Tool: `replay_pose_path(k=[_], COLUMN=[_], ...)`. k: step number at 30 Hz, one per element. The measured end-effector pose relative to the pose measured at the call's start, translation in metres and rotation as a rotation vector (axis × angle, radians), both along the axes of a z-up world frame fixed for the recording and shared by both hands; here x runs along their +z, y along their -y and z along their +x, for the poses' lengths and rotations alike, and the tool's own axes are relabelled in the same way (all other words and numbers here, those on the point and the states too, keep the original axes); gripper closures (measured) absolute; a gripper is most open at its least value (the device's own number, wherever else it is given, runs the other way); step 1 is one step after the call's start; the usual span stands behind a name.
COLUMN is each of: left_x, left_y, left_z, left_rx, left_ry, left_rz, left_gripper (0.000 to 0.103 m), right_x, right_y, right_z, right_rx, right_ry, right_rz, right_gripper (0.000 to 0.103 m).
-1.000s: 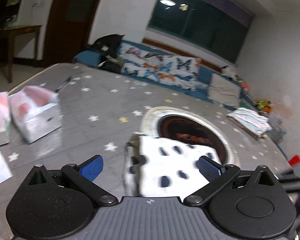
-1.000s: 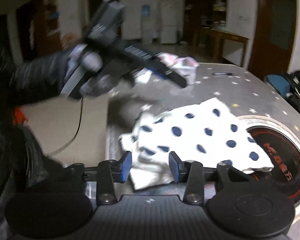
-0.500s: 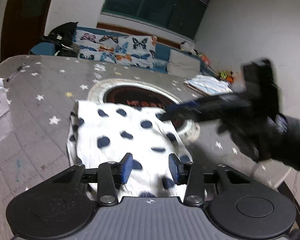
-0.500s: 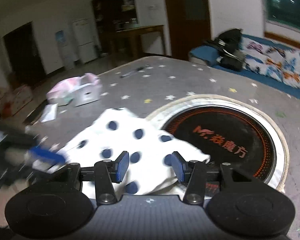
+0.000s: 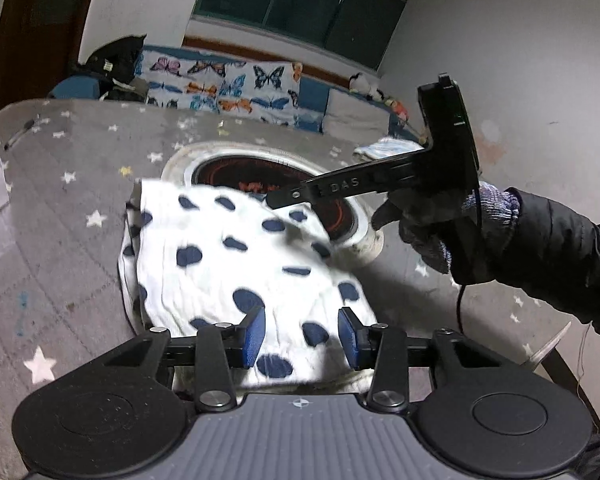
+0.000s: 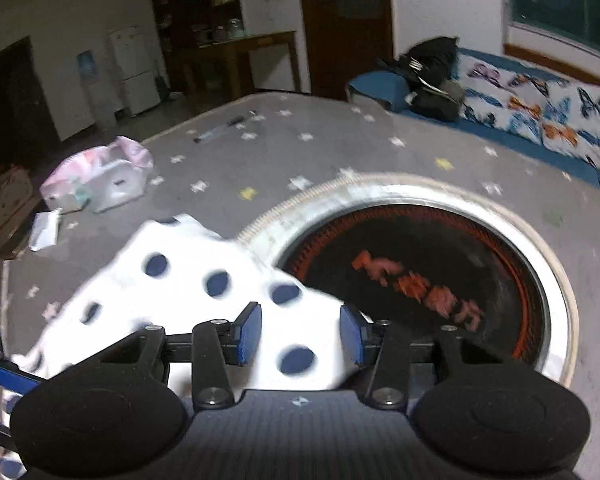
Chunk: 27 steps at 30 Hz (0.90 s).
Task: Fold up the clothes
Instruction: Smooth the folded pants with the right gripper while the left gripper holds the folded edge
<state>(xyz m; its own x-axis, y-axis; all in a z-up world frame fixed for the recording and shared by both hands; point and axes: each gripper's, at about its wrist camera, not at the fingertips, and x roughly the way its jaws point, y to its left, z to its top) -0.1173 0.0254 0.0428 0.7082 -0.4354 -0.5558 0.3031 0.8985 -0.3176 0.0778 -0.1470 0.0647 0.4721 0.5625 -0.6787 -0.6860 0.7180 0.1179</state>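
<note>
Left wrist view: left gripper (image 5: 302,336) half spread over near edge of spotted cloth (image 5: 236,264), jaws just narrowed, grip on cloth unclear; risk: pads miss layer, fold slips; right gripper (image 5: 284,200) ahead reads "DAS".

Right wrist view: right gripper (image 6: 300,334) half spread over cloth corner (image 6: 204,280), grip unclear; burner ring (image 6: 420,280) ahead-right, red lettering blurred; risk: cloth drags over it.

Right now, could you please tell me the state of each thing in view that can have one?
Polka-dot garment: spread on the table, one edge over the round burner.
Left tool: partly open, pads apart, garment beneath and between them; its jaws have just been closing.
Right tool: partly open over the garment's edge, pads not pressing.
Round burner: uncovered apart from that edge.
Tissue pack: lying on the table, torn open.
</note>
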Motion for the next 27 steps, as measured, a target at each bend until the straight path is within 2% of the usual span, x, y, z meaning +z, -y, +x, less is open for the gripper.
replay_pose_path(k=[4,10,12,15,19,23,27], left_x=[0.0,-0.009,-0.011,-0.013,-0.017,-0.018,-0.012], left_y=[-0.001,-0.007,-0.01,-0.013,-0.016,-0.017,-0.019], left_z=[0.001,0.0,0.0,0.001,0.002,0.0,-0.005], left_rx=[0.009,0.019,0.02,0.019,0.018,0.021,0.029], left_ry=[0.005,-0.026,-0.028,-0.031,-0.037,-0.041,-0.026], left_rz=[-0.003,-0.031,-0.045,-0.059,-0.075,-0.079,-0.075], left_gripper=[0.059,0.059,0.059,0.059,0.059,0.059,0.057], right_x=[0.007,0.001,-0.003,-0.009,-0.018,-0.021,-0.011], right_y=[-0.029,-0.08,-0.094,-0.115,-0.137,-0.147,-0.144], right_z=[-0.002,-0.004,-0.002,0.003,0.009,0.013,0.012], right_rx=[0.088,0.213,0.24,0.271,0.293,0.298,0.293], right_ry=[-0.016,-0.016,-0.014,-0.018,-0.011,-0.001,0.013], right_rz=[-0.005,-0.07,-0.098,-0.138,-0.183,-0.184,-0.164], right_gripper=[0.06,0.061,0.066,0.07,0.071,0.071,0.07])
